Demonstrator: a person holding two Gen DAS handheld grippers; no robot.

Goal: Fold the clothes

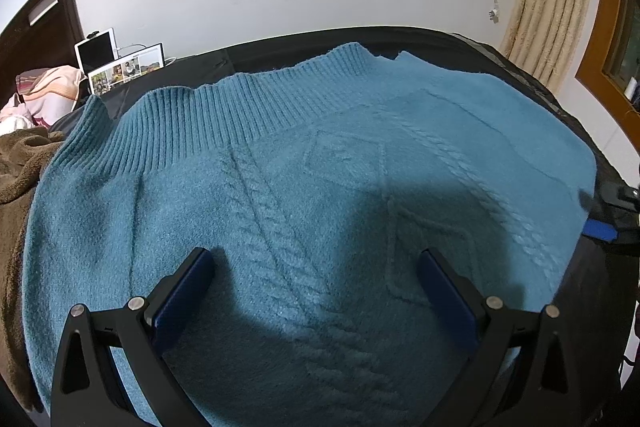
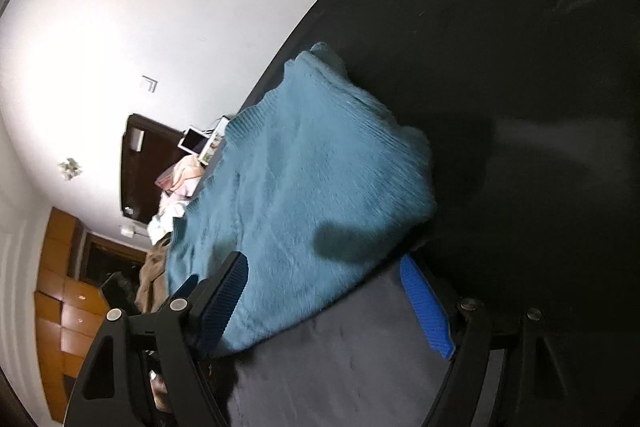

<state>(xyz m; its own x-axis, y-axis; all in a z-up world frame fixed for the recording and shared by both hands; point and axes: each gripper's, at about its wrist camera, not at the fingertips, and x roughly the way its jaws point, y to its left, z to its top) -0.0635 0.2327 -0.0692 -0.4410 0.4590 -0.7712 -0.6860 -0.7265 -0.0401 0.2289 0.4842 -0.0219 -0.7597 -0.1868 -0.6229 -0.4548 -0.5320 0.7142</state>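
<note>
Black fingers (image 1: 200, 267) of the left gripper (image 1: 316, 263) stand wide apart at the bottom of the left wrist view, hovering over a teal cable-knit sweater (image 1: 312, 163) with nothing between them. It fills the middle of that frame, spread on a black sheet (image 1: 432, 41), ribbed hem toward the upper left. In the right wrist view the right gripper (image 2: 324, 267) is also spread, its blue pads either side of the sweater's near edge (image 2: 304, 195); the picture is blurred, so contact seems unlikely but unsure. A brown blanket (image 1: 20, 163) lies at the left edge, a tablet (image 1: 96, 49) above it.
</note>
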